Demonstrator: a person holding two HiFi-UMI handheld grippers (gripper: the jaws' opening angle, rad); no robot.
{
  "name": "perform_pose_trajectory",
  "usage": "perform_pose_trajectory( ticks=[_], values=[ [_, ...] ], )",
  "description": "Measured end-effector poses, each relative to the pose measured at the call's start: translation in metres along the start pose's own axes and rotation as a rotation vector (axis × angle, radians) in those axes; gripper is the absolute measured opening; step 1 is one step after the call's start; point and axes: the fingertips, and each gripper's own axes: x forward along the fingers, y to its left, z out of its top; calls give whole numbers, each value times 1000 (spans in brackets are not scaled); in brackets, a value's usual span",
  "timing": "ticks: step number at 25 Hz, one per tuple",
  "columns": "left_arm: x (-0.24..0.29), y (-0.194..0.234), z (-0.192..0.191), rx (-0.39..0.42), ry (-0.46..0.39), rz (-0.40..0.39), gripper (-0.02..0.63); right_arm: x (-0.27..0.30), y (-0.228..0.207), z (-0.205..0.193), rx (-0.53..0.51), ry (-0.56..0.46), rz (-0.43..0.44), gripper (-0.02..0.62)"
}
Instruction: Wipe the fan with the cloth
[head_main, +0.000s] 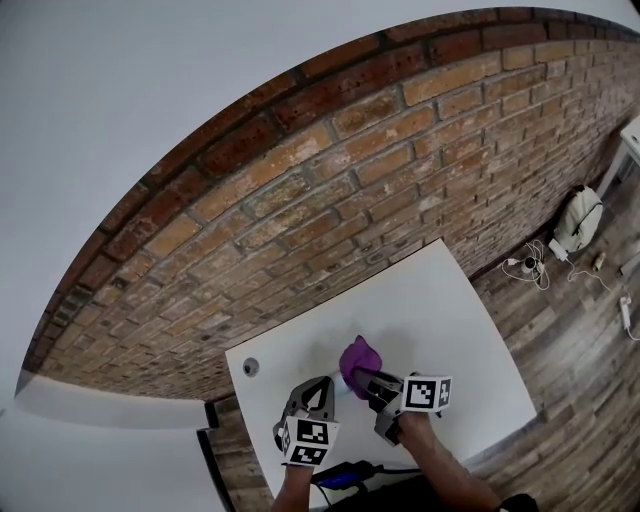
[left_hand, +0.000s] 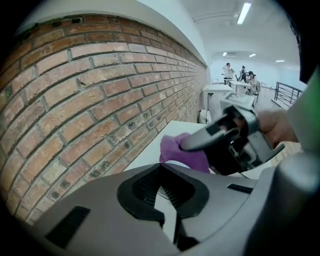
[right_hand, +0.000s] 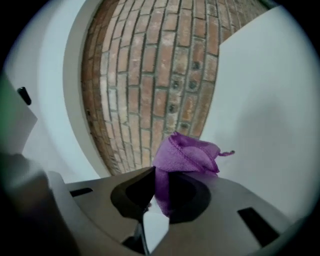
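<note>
A purple cloth (head_main: 358, 355) is bunched up over the near part of the white table (head_main: 450, 320). My right gripper (head_main: 360, 378) is shut on it; in the right gripper view the cloth (right_hand: 187, 155) rises out from between the jaws of that gripper (right_hand: 159, 182). My left gripper (head_main: 322, 386) sits just left of the cloth with its jaws together and points down at the table. Between its tip and the cloth is a small pale object (head_main: 337, 396), too small to make out. In the left gripper view the cloth (left_hand: 175, 147) lies just beyond the jaw tips (left_hand: 167, 170), with the right gripper (left_hand: 225, 137) on it.
A brick wall (head_main: 330, 190) runs along the table's far side. A small grey disc (head_main: 250, 367) lies near the table's left corner. A blue and black item (head_main: 345, 475) sits at the near edge. On the wooden floor to the right are a white bag (head_main: 578, 222) and cables (head_main: 530, 268).
</note>
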Motion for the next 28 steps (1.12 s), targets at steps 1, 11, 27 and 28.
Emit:
perform_pose_trajectory(
  ticks=[1,11,27,28],
  values=[
    [0,0,0,0,-5,5,-1,3,22,3,-26,2,56,55],
    [0,1,1,-48,-62,17,-2,8,-50,-19,-49,36,-127,55],
    [1,0,4,-101,-118,-17,0,9,-68,-38,194,119,-67,55],
    [1,1,4,-103,-121,-18,-2,12,-75,-38,125,147,-111,55]
  ],
)
